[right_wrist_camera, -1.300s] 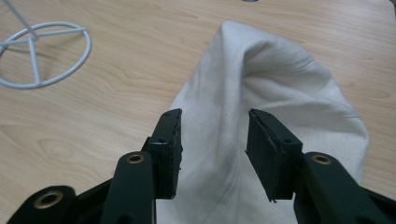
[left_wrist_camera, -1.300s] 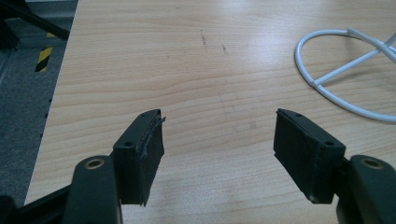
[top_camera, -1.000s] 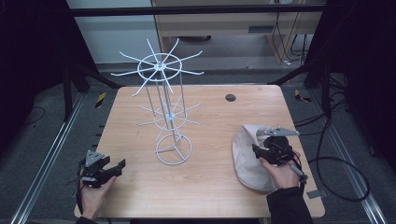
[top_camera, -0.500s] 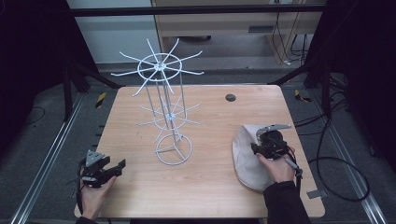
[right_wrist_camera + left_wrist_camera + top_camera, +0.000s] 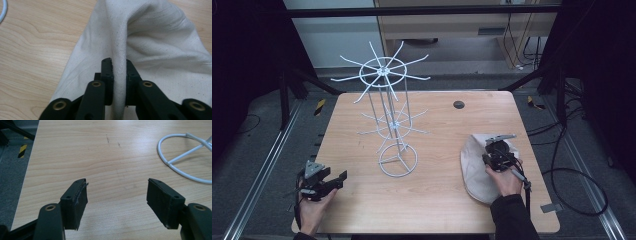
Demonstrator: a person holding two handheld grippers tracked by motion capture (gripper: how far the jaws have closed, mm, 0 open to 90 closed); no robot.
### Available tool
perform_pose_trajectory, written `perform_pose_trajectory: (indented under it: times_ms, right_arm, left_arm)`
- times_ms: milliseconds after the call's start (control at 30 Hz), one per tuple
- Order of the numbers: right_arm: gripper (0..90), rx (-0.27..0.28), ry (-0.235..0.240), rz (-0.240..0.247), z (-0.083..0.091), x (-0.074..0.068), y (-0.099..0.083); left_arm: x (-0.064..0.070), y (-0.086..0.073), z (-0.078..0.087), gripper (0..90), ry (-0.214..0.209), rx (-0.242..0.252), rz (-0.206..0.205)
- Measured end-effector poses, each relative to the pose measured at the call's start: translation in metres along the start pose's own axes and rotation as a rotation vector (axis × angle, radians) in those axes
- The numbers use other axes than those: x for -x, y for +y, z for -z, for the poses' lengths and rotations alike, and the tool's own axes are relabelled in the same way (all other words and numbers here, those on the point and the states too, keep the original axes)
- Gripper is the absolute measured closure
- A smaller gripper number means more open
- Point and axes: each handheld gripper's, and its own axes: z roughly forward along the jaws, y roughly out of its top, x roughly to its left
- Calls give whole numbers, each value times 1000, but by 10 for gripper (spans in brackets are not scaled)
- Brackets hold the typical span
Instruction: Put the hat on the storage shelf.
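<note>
One white wire rack (image 5: 392, 125), one cream cloth (image 5: 474, 172). Right gripper (image 5: 119, 72) pinches a cloth fold, seen close up; left gripper (image 5: 116, 195) gapes wide, empty.

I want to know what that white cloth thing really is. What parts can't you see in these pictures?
- Cloth, high view: the right gripper and hand cover its middle.
- Cloth, right gripper view: the top and right edges cut it off, so its whole shape is unclear.
- Wire rack, left gripper view: only part of its base ring is in frame.

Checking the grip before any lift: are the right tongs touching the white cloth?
Touching. The right gripper view shows the right tongs shut on a raised fold of the white cloth, fabric pinched between both jaws.
</note>
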Motion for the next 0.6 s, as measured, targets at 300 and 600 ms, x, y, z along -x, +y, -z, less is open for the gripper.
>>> perform_pose_trajectory:
  times_ms: [300,600]
  right_arm:
    - [879,22,-10,10,7,0,1]
    - [881,96,3,18,25,1,3]
  left_arm:
    - [0,0,0,324,-2,-1,-2]
    - [1,0,0,325,-3,1,-2]
